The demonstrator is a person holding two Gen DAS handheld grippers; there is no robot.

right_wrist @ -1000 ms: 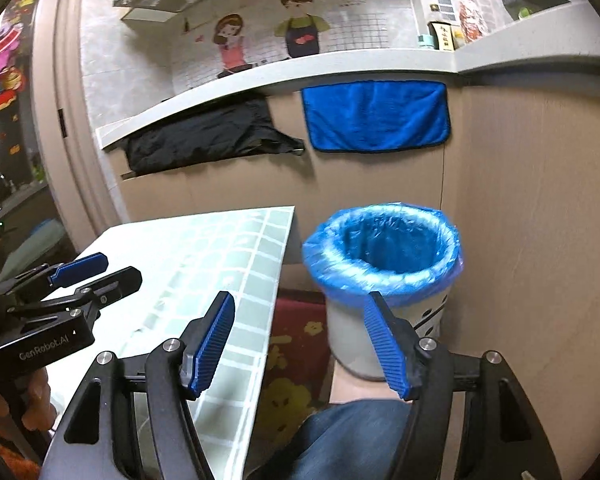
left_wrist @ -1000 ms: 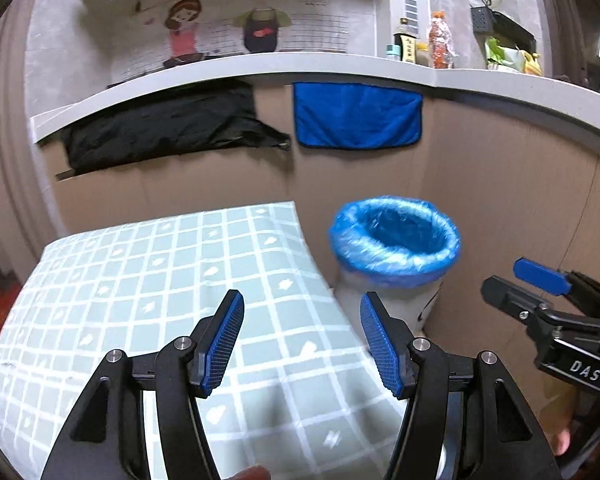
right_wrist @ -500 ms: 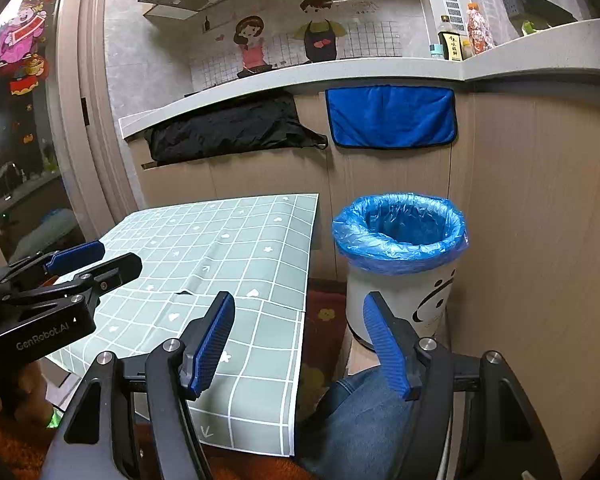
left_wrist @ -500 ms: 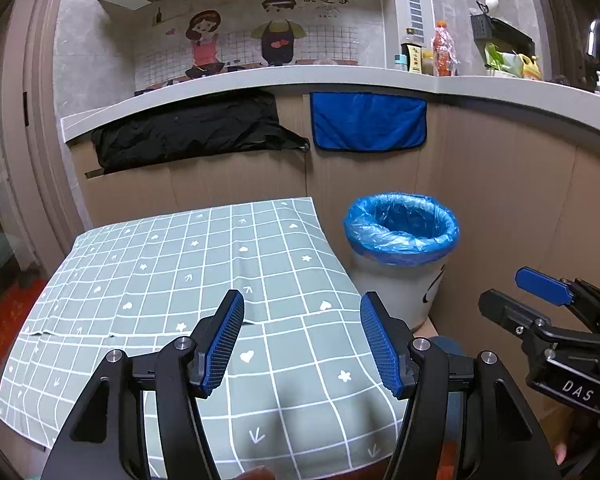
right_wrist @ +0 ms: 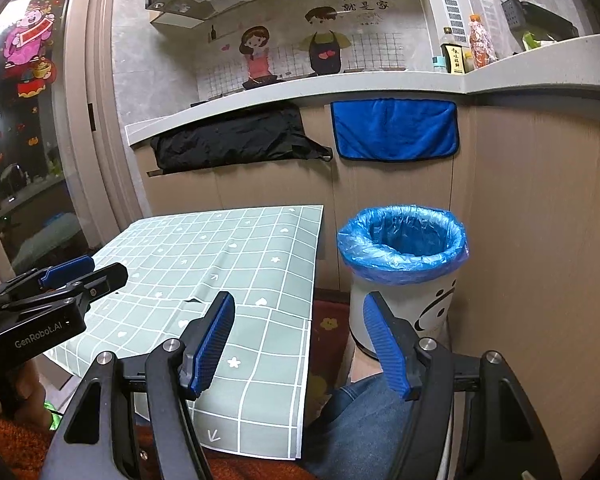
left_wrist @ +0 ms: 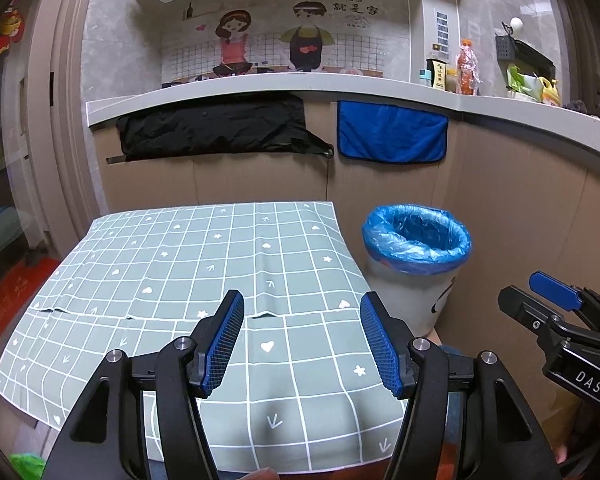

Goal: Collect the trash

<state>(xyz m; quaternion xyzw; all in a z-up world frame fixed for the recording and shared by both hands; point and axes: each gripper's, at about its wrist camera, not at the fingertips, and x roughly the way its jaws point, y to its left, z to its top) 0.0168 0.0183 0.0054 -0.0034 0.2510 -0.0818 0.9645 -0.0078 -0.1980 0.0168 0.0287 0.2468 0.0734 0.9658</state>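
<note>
Left wrist: left gripper (left_wrist: 302, 344) wide, empty; white bin with thin blue plastic liner (left_wrist: 416, 240) beyond right finger. No trash visible.

Right wrist: right gripper (right_wrist: 300, 344) wide, empty; liner (right_wrist: 402, 242) looks flimsy, slippery; pinch its rim.

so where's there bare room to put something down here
The green checked tablecloth is bare from its far edge below the black cloth to the near edge. The blue-lined bin stands close off its right edge. The counter corner is crowded with bottles.
</note>
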